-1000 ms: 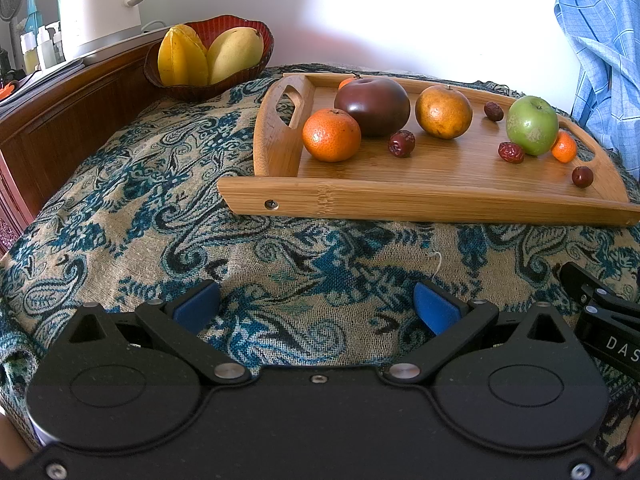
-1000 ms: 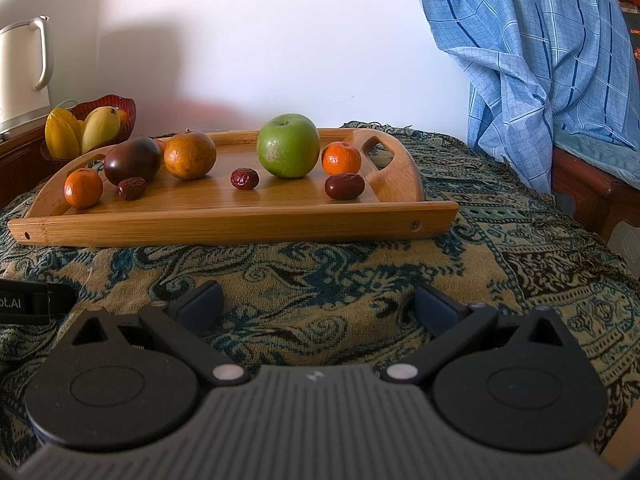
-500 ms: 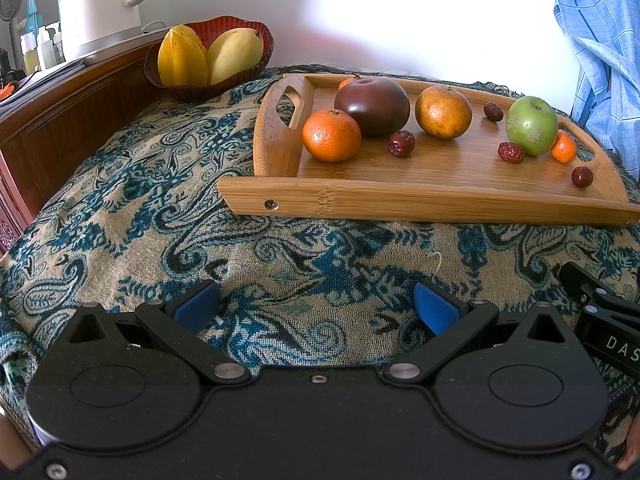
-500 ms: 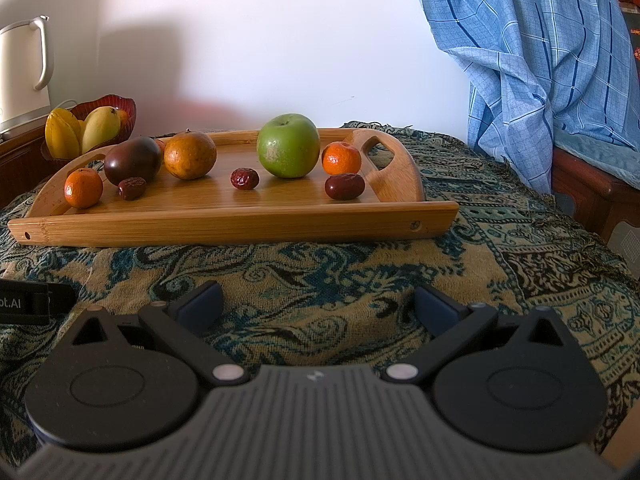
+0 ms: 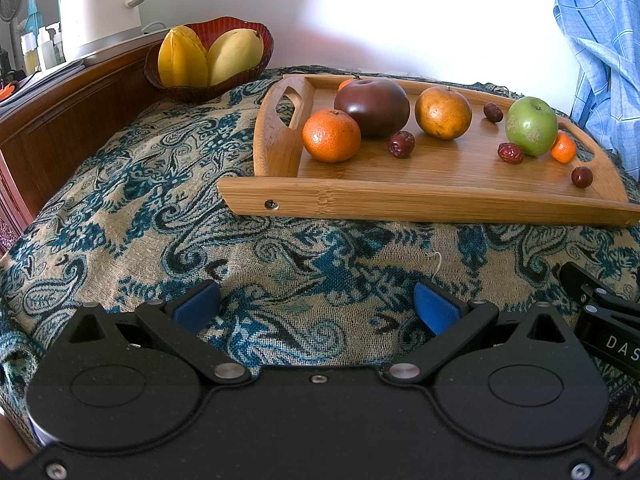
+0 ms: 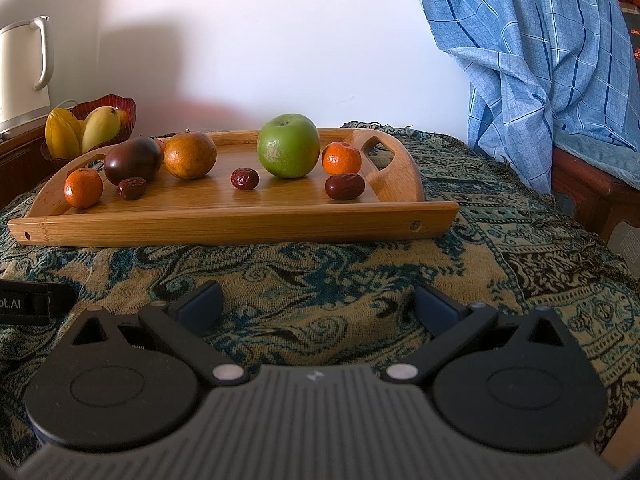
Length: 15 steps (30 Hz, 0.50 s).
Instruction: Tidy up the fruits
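A wooden tray (image 5: 400, 200) (image 6: 240, 224) on the patterned cloth holds a green apple (image 5: 531, 126) (image 6: 289, 146), a dark purple fruit (image 5: 372, 107) (image 6: 132, 160), an orange (image 5: 443, 112) (image 6: 190, 155), two mandarins (image 5: 331, 136) (image 6: 341, 158) and several red dates (image 5: 401, 144) (image 6: 344, 186). A red bowl (image 5: 188, 90) (image 6: 124, 106) at the back left holds a starfruit (image 5: 182, 62) and a mango (image 5: 234, 56). My left gripper (image 5: 316, 306) and right gripper (image 6: 318, 304) are both open and empty, low over the cloth in front of the tray.
A white kettle (image 5: 100, 4) stands on a wooden sideboard (image 5: 60, 120) at the left. A blue checked cloth (image 6: 540, 72) hangs over a chair at the right. The other gripper's body (image 5: 600, 320) shows at the left view's right edge.
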Each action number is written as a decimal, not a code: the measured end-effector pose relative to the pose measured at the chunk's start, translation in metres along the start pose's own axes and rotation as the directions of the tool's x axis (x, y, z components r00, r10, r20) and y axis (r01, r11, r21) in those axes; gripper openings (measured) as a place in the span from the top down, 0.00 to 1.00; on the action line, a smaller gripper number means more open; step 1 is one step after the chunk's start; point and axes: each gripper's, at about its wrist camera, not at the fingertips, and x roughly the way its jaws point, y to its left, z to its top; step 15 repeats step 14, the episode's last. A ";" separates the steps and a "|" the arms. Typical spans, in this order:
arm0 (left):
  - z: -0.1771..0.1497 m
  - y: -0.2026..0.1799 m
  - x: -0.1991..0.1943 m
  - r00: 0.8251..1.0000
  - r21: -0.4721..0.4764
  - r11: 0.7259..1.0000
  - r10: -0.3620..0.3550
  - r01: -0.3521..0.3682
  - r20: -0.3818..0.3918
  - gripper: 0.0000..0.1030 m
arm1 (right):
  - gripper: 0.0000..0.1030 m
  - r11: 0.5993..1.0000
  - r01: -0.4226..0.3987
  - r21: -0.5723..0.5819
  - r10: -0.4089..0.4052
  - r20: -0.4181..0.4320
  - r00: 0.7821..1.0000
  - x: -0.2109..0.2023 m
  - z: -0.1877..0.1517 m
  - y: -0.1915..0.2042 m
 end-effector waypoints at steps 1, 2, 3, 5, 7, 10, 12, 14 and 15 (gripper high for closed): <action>0.000 0.000 0.000 1.000 0.000 1.000 0.000 0.000 0.000 0.00 | 0.00 1.000 0.000 0.000 0.000 0.000 1.000 0.000 0.000 0.000; 0.000 0.000 0.000 1.000 0.000 1.000 0.000 0.000 0.000 0.00 | 0.00 1.000 0.000 0.000 0.000 0.000 1.000 0.000 0.000 0.000; 0.000 0.000 0.000 1.000 0.000 1.000 0.000 0.000 0.000 0.00 | 0.00 1.000 0.000 0.000 0.000 0.000 1.000 0.000 0.000 0.000; -0.001 0.000 0.000 1.000 0.000 1.000 0.000 0.000 0.001 0.00 | 0.00 1.000 -0.001 0.000 0.001 0.000 1.000 0.000 0.000 0.000; -0.001 0.000 0.000 1.000 0.001 1.000 -0.001 0.001 0.001 0.00 | 0.00 1.000 -0.002 0.000 0.002 0.000 1.000 0.000 0.000 0.000; 0.000 0.001 0.000 1.000 0.002 1.000 -0.004 0.004 0.002 0.00 | 0.00 1.000 -0.004 0.001 0.004 0.001 1.000 0.000 0.000 0.000; 0.000 0.001 0.000 1.000 0.002 1.000 -0.006 0.006 0.003 0.00 | 0.00 1.000 -0.007 0.002 0.007 0.002 1.000 0.001 0.000 0.000; 0.001 0.001 0.001 1.000 0.004 1.000 -0.006 0.006 0.010 0.00 | 0.00 1.000 -0.010 0.002 0.010 0.003 1.000 0.002 0.000 0.000; 0.001 0.001 0.001 1.000 0.004 1.000 -0.006 0.006 0.010 0.00 | 0.00 1.000 -0.010 0.002 0.010 0.003 1.000 0.002 0.000 0.000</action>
